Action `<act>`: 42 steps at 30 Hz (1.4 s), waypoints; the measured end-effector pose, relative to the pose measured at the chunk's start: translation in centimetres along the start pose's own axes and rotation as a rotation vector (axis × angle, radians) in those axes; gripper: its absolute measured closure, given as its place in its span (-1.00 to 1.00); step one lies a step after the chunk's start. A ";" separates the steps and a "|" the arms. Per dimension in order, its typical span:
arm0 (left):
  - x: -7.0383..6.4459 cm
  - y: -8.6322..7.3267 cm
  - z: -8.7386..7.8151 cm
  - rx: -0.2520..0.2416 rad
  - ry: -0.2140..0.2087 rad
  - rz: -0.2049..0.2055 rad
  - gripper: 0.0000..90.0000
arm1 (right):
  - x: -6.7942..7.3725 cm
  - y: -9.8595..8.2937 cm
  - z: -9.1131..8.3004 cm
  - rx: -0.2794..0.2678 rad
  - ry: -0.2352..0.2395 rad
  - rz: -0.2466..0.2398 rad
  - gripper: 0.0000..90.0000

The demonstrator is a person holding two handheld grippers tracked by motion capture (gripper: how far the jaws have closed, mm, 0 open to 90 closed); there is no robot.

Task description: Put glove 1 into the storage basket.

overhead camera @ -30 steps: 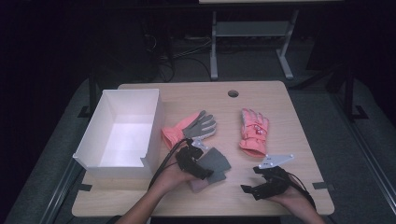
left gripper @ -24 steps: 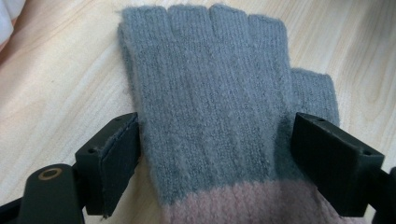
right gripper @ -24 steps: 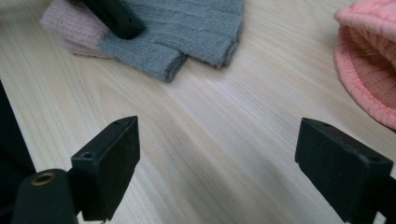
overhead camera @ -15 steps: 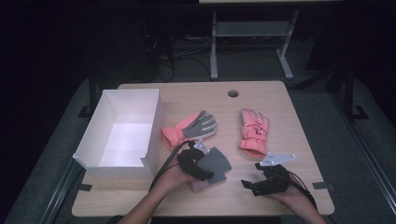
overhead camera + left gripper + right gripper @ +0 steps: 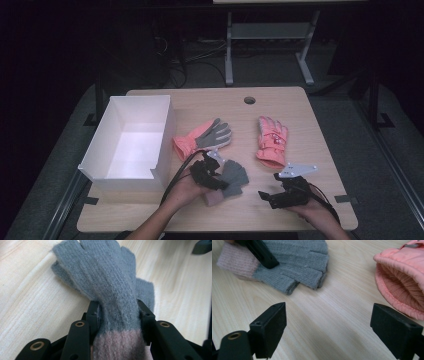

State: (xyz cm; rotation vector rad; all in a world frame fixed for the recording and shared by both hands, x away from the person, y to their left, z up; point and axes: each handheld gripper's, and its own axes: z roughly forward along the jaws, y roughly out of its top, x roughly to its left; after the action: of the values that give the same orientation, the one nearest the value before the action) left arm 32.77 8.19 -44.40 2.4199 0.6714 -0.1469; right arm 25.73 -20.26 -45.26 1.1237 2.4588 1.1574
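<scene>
Knit glove: the grey knit glove point(image 5: 112, 287) with a pink cuff lies flat on the table point(image 5: 320, 210), near the front edge, between the two hands and just in front of the pink-and-grey glove point(image 5: 204, 137).
Long axis: it runs from the pink cuff, nearest the person, out to the grey fingers, which point away and a little to the right, toward the middle of the table.
Layers: in the right gripper view the grey fingers look doubled, so this may be a stacked pair; I cannot tell for sure.
Left gripper point(image 5: 117, 315): closed on the glove across its width, just above the cuff, wool bulging between the jaws.
Right gripper point(image 5: 329, 322): wide open, holding nothing, low over bare wood near the glove's fingertips.
Risk, slipping: the grip bunches soft wool only, so a quick lift could let the glove slide out.
Risk, splitting: if there are two layers, the lower one may stay behind.
Risk, snagging: limp fingers could drag and catch the wall of the white box point(image 5: 131, 142) at the left.
Other glove: a pink ski glove point(image 5: 272, 141) lies apart to the right.
</scene>
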 end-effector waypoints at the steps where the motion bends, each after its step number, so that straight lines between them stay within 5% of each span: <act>1: 0.0 0.2 -0.4 -0.009 -0.006 -0.014 0.41 | 0.0 0.0 0.1 -0.002 -0.009 -0.008 -0.71; 10: 0.0 1.2 -2.4 -0.037 0.003 -0.046 0.41 | -0.2 -0.2 0.1 -0.008 -0.025 -0.007 -0.71; 27: 0.2 4.5 -10.5 -0.111 0.072 -0.062 0.41 | -0.6 -0.3 0.3 -0.001 -0.070 0.001 -0.97; 33: 1.1 4.5 -12.9 -0.130 0.083 -0.091 0.41 | -0.7 -0.4 0.5 0.011 -0.068 -0.003 -0.97; 42: 2.7 3.6 -17.0 -0.162 0.158 -0.117 0.41 | -0.6 -0.5 0.7 0.026 -0.070 -0.005 -0.97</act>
State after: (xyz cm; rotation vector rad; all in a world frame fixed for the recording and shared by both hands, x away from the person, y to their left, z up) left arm 35.99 16.96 -29.48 2.2536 0.8629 0.0507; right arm 26.19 -20.45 -46.21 1.1440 2.4291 1.0694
